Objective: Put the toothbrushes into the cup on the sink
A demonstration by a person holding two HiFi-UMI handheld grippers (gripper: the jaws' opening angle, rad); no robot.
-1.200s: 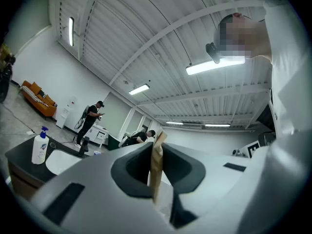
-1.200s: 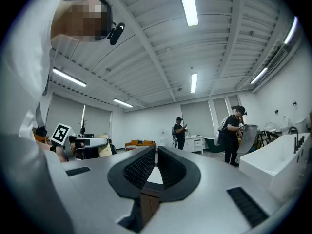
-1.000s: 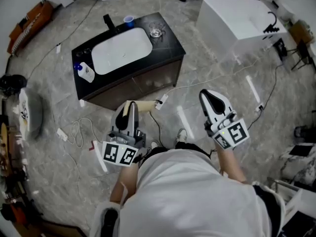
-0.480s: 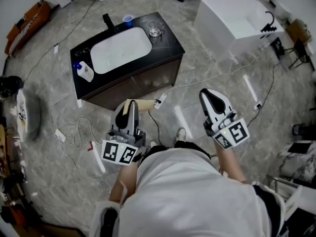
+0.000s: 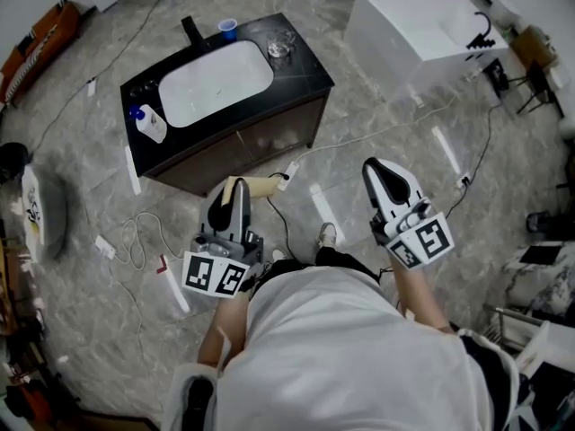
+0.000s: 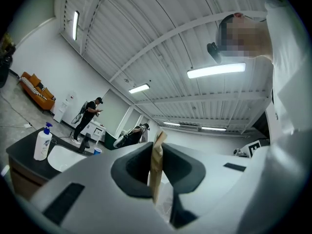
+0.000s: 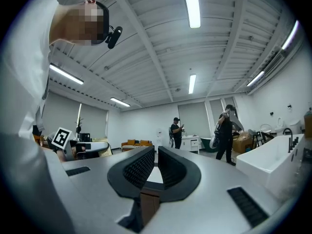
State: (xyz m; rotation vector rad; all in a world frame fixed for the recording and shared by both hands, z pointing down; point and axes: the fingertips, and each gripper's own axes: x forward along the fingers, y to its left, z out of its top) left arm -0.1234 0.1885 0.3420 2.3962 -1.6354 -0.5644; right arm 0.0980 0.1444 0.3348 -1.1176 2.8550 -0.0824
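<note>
The left gripper (image 5: 234,203), clamped on a tan flat item (image 5: 256,189), stood nearer the blue cup (image 5: 228,29), well apart toward upper left; the right gripper (image 5: 384,176) was closed and empty.

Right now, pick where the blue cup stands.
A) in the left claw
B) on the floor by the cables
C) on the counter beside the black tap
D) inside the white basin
C: the blue cup stands on the black counter at its far edge, right beside the tap and outside the white basin.
</note>
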